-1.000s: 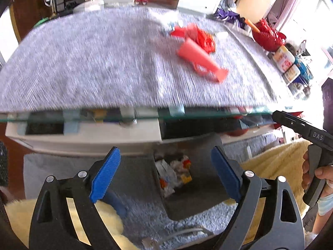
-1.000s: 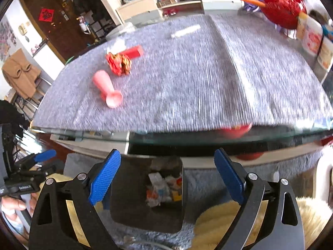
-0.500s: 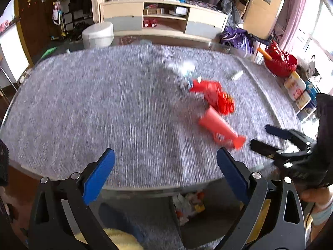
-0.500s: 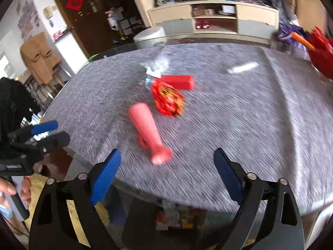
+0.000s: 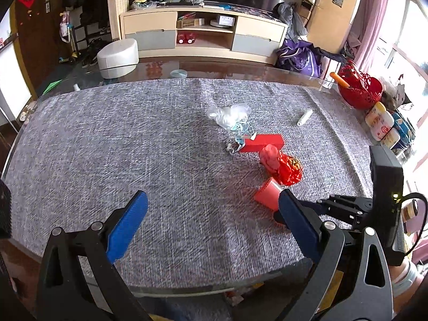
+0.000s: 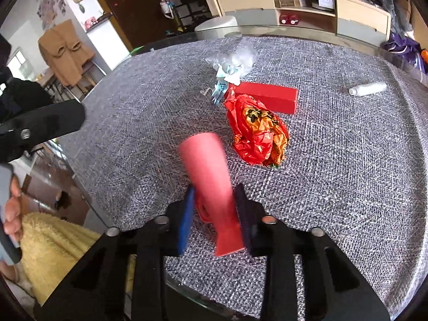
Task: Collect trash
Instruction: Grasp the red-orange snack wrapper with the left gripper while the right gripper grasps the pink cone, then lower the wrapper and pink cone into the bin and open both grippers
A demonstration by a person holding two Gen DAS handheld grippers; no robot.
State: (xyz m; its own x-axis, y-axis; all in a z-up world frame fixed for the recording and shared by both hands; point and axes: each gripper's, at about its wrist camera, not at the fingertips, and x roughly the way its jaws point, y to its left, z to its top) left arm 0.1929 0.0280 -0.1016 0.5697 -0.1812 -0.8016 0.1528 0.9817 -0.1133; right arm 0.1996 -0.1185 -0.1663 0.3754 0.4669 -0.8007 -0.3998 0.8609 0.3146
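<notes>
Right now your right gripper (image 6: 214,214) is closed around a pink-red plastic cup (image 6: 210,176), its blue pads (image 6: 186,220) pressing on the narrow lower part while the wide mouth points away from you, over the grey woven table cover (image 6: 347,174). The cup looks blurred, and you cannot tell from this view whether it touches the cover. Just beyond the cup's mouth, slightly to the right, lies a crumpled red and gold foil wrapper (image 6: 258,132). Behind that wrapper sits a flat red box (image 6: 267,96), lying on its long side. A crumpled clear plastic bag (image 6: 234,60) rests further back, with a pale blue scrap of packaging (image 6: 223,85) between it and the box's left end. A small white bottle (image 6: 367,88) lies on its side well apart, toward the far right of the cover.

Your left gripper (image 5: 211,220) hangs spread wide over the near edge of the table, holding nothing, its blue pads (image 5: 125,224) far apart. From this side, the same cup (image 5: 267,194) shows just past the right-hand pad, with the black frame of your right gripper (image 5: 345,208) reaching in from the right. The foil wrapper (image 5: 283,164), red box (image 5: 263,142) and clear bag (image 5: 230,113) trail away beyond it. A red openwork basket (image 5: 358,91) stands at the far right edge of the table
</notes>
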